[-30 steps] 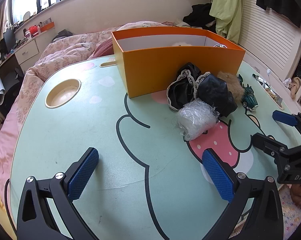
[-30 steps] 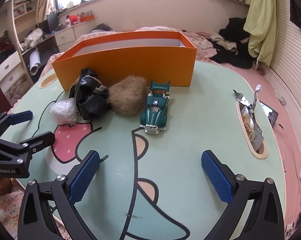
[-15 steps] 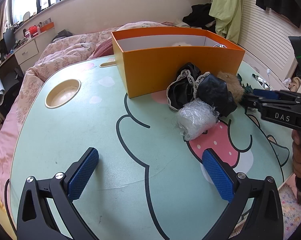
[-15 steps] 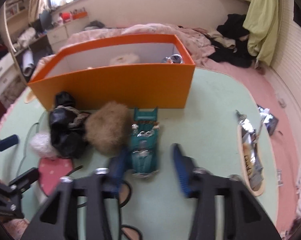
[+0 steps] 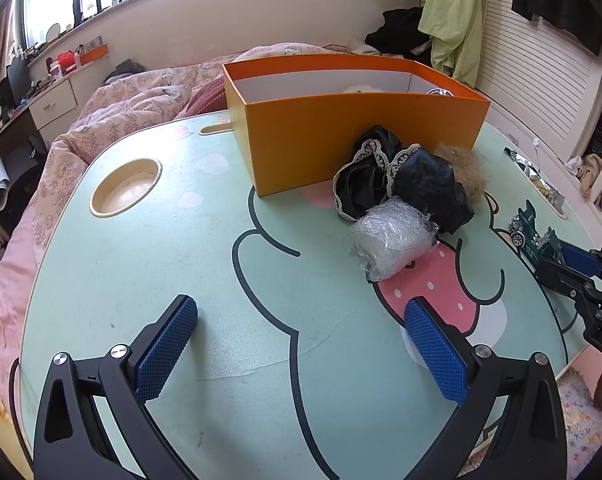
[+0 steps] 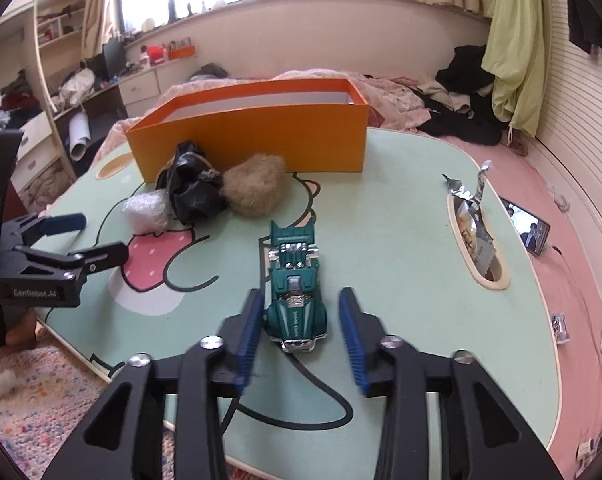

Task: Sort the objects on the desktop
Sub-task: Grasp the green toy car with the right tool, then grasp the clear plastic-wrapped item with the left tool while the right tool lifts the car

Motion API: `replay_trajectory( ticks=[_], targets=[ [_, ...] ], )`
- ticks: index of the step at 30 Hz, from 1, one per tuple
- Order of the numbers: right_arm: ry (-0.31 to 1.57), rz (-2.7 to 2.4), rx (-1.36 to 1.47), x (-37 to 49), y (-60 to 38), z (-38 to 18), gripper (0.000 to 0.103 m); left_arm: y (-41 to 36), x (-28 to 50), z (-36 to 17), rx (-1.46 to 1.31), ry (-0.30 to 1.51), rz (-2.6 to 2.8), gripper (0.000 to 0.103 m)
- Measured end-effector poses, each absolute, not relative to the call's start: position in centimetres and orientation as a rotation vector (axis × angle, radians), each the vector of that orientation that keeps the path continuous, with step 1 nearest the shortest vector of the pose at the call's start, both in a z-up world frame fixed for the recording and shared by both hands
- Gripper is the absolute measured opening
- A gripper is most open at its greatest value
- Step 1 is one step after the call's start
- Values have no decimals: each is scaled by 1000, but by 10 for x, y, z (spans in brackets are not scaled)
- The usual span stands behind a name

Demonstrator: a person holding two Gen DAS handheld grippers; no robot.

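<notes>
**Toy car between right tongs, pads not pressing**

Orange box [image 6: 253,136] standing open-topped toward far edge of worktop [image 6: 401,208]. Huddled against its near wall: black lace-trimmed bundle [image 6: 193,188], tan fur ball [image 6: 255,190], clear plastic wad [image 6: 147,214], all touching or just beside one another. Foil snack wrapper [image 6: 475,228] lodged in slot at right edge of worktop; round cup recess [image 5: 125,186] near far-left corner. Phone [image 6: 535,232] lying off the worktop on the pink surface to the right.

Green toy car [image 6: 297,284] resting on worktop toward near edge, well apart from the huddle, nose pointing at the camera, clear path around it. Right tongs [image 6: 301,320] straddling the car's front; jaws just been opening; narrow gap visible on each side, pads apparently not in contact. Tongs angled downward from near edge.

Left tongs [image 5: 301,342] spread wide over bare worktop near the left part of near edge, nothing between pads, tilted downward. Plastic wad nearest thing ahead of them.
</notes>
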State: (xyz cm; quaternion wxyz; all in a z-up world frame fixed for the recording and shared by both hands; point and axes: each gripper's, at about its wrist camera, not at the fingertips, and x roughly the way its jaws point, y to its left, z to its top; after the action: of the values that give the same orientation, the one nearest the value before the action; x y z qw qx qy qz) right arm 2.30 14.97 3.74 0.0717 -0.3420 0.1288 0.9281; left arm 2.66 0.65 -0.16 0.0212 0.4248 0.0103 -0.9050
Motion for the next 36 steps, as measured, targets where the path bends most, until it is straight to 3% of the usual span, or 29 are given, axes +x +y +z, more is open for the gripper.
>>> replay_trajectory(
  ticks=[8, 11, 31, 33, 36],
  targets=[
    [396, 2754, -1018, 13, 153, 36, 49, 6, 27, -2, 1317, 32, -2806, 103],
    [340, 2802, -1010, 14, 146, 36, 27, 6, 27, -2, 1317, 31, -2806, 103],
    [330, 2806, -989, 14, 141, 34, 28, 15, -1, 20, 1330, 112, -2905, 103],
    [329, 2805, -989, 14, 141, 34, 28, 24, -8, 19, 1351, 78, -2922, 99],
    [330, 2803, -987, 14, 141, 33, 28, 34, -15, 12, 1412, 33, -2913, 68]
  ],
)
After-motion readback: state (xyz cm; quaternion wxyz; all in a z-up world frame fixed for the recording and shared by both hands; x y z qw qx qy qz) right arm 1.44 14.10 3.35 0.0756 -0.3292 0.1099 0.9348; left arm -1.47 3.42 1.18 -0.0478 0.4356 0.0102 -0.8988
